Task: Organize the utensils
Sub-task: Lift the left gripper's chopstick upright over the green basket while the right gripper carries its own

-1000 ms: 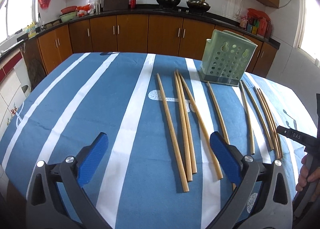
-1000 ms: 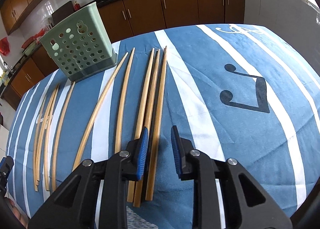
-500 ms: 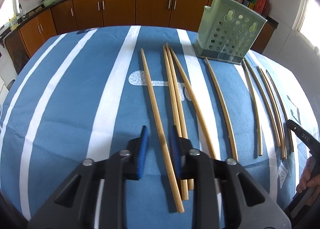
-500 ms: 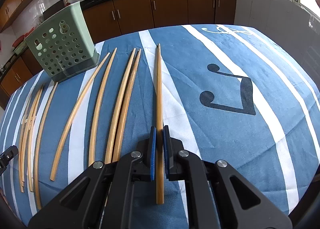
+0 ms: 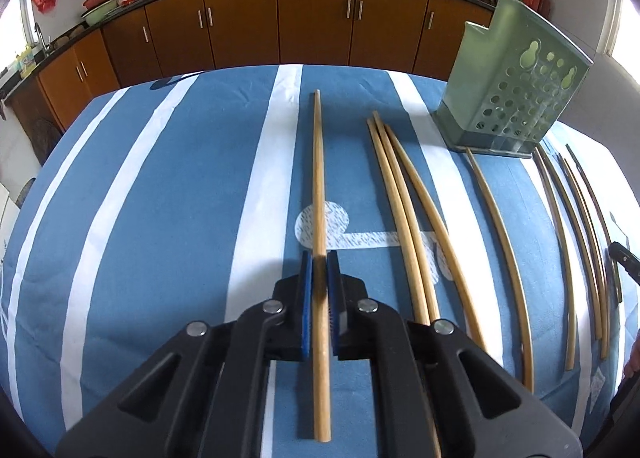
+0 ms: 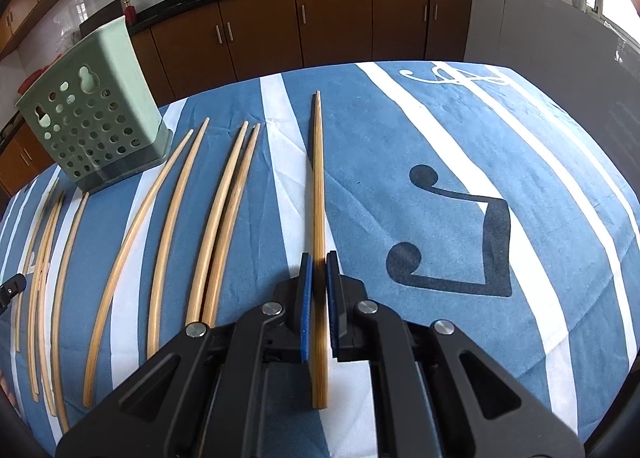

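Left hand-held gripper [image 5: 319,290] clamped on one chopstick [image 5: 319,178] near its thick end; right hand-held gripper [image 6: 318,290] likewise pinching another chopstick [image 6: 318,186]. Long tips reaching forward over the striped counter [image 5: 180,198]. Likely to swivel and miss the green holder [image 5: 516,98], or knock it. Others lying loose.

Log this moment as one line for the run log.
left gripper: shut on wooden chopstick | right gripper: shut on wooden chopstick | green perforated plastic holder: upright
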`<action>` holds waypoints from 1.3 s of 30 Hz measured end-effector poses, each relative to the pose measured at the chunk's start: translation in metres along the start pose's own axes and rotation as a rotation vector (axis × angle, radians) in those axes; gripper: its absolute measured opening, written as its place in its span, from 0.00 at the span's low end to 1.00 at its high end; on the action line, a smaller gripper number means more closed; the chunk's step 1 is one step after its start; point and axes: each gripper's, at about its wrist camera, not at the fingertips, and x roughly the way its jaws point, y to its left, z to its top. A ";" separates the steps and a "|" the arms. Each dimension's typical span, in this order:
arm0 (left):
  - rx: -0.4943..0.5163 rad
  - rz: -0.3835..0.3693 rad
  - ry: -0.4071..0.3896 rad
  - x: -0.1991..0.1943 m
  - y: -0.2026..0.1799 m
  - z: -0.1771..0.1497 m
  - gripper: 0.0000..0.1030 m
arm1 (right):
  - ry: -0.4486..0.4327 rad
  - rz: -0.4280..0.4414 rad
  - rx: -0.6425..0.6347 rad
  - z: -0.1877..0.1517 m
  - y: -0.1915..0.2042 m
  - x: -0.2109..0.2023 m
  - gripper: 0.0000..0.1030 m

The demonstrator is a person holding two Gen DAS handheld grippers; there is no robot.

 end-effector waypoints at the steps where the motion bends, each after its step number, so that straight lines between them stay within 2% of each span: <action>1: -0.003 -0.003 -0.003 -0.001 0.001 -0.002 0.11 | 0.000 0.000 -0.001 -0.001 0.000 -0.001 0.08; 4: -0.005 -0.016 -0.020 -0.009 0.003 -0.015 0.17 | -0.008 0.002 -0.013 -0.009 0.001 -0.006 0.08; 11: -0.010 -0.017 -0.029 -0.024 0.000 -0.039 0.17 | -0.007 0.004 -0.026 -0.026 0.001 -0.019 0.08; 16: -0.006 0.005 -0.040 -0.031 -0.001 -0.051 0.08 | -0.020 0.002 -0.052 -0.036 0.003 -0.026 0.08; 18: -0.006 -0.001 -0.036 -0.033 -0.001 -0.053 0.08 | -0.019 0.016 -0.040 -0.036 0.000 -0.029 0.07; 21: 0.001 0.003 -0.040 -0.041 0.001 -0.053 0.08 | -0.077 0.026 -0.025 -0.033 -0.004 -0.045 0.08; 27: -0.023 0.008 -0.147 -0.078 0.013 -0.041 0.08 | -0.209 0.049 -0.007 -0.017 -0.011 -0.083 0.07; 39: -0.087 -0.005 -0.431 -0.165 0.027 0.002 0.08 | -0.396 0.084 0.043 0.012 -0.020 -0.128 0.07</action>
